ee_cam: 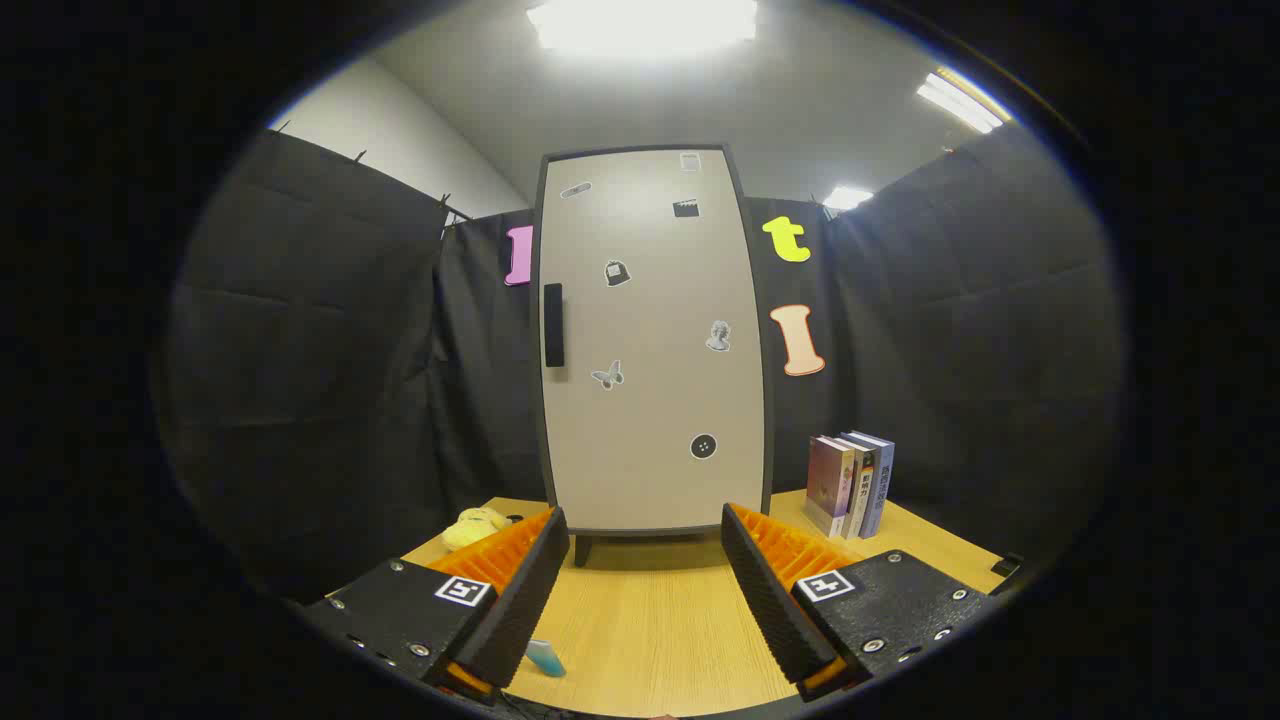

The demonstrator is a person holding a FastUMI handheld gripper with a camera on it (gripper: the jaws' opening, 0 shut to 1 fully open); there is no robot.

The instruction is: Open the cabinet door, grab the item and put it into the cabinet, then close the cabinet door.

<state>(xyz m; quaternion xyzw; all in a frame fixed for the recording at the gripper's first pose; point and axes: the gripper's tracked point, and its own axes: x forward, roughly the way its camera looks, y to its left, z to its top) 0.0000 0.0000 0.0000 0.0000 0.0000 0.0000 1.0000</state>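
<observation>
On table (650, 620), cabinet (655, 345) stands beyond gripper (640, 525), door shut; jaws apart, holding nothing; yellow toy (478, 526) near left finger, books (850, 485) beside cabinet.

The scene is viewed from low over the table (650, 620), level along the spread fingers (520, 590), toward the nearby closed cabinet (650, 340).

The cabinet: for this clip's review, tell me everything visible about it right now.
The cabinet is a tall, upright unit with a dark frame and a pale beige door, shut. A dark vertical handle sits on the door's left edge, and small stickers are scattered across the front. It stands on short dark feet on the wooden table, beyond the open tongs, which touch nothing. Books stand apart to its right, and a yellow soft item lies to its lower left.
</observation>
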